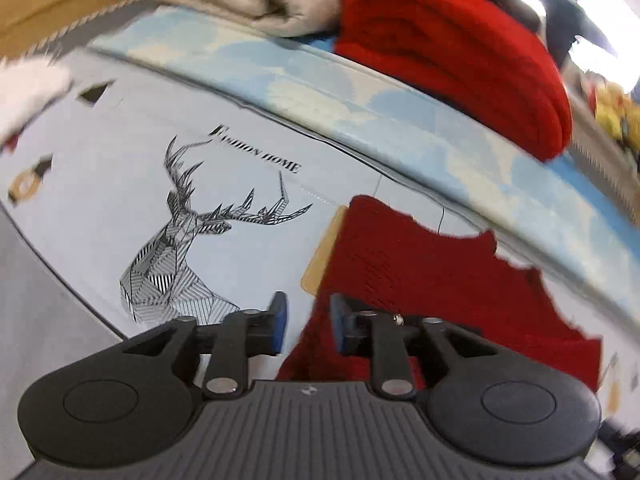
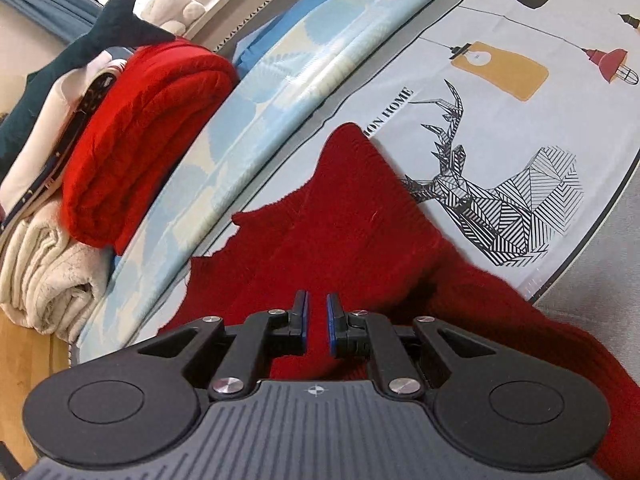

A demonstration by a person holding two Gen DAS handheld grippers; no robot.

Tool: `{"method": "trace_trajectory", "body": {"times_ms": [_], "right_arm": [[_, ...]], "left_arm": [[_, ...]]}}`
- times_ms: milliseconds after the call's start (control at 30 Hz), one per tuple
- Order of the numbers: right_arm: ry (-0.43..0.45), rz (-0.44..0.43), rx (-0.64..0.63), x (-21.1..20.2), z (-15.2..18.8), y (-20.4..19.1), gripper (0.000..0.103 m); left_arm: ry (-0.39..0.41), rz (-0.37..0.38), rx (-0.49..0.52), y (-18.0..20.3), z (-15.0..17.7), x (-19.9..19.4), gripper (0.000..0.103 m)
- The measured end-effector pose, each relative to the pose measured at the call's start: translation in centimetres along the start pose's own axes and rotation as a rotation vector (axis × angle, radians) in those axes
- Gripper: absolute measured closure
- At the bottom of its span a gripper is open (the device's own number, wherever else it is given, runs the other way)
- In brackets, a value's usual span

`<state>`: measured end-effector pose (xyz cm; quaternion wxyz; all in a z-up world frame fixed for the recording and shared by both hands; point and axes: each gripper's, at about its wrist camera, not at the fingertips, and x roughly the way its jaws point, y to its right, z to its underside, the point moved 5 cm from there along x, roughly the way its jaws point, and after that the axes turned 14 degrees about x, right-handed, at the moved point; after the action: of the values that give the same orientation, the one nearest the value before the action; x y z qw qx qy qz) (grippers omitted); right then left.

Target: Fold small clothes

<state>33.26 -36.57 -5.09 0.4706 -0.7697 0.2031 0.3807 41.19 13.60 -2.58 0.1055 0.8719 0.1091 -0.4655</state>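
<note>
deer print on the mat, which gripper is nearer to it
Left. The left gripper hovers right beside the deer print, at its base; the right gripper sits over the dark red knit, farther off.

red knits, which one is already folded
The brighter red knit, stacked by the cream blanket at the back. The darker red knit lies spread flat on the deer-print cloth.

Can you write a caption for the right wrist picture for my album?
Right tool over a dark red knit on the deer-print cloth.
</note>
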Motion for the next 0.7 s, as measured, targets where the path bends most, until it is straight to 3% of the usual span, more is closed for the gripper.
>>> {"method": "trace_trajectory", "body": {"times_ms": [200,367,400,433,567,700], "right_arm": [[-0.040,0.030,-0.004,1.6,0.7,0.3,0.092],[-0.054,0.146,0.078,3.8,-0.6,3.9,0.096],[-0.040,0.179,0.101,3.9,-1.2,4.8,0.092],[-0.034,0.207,0.129,4.0,-1.6,5.8,0.074],[-0.021,0.208,0.143,3.3,-1.1,5.4,0.073],[-0.084,0.117,0.113,3.5,0.6,3.3,0.066]], "left_arm": [[0.000,0.043,0.023,1.0,-0.3,-0.5,0.071],[-0.020,0.069,0.032,1.5,-0.2,-0.3,0.071],[-0.021,0.075,0.036,1.6,-0.2,-0.4,0.071],[-0.021,0.080,0.037,1.6,-0.2,-0.6,0.071],[-0.017,0.099,0.042,1.9,-0.4,-1.0,0.071],[-0.011,0.117,0.066,2.7,-0.4,-1.5,0.067]]}}
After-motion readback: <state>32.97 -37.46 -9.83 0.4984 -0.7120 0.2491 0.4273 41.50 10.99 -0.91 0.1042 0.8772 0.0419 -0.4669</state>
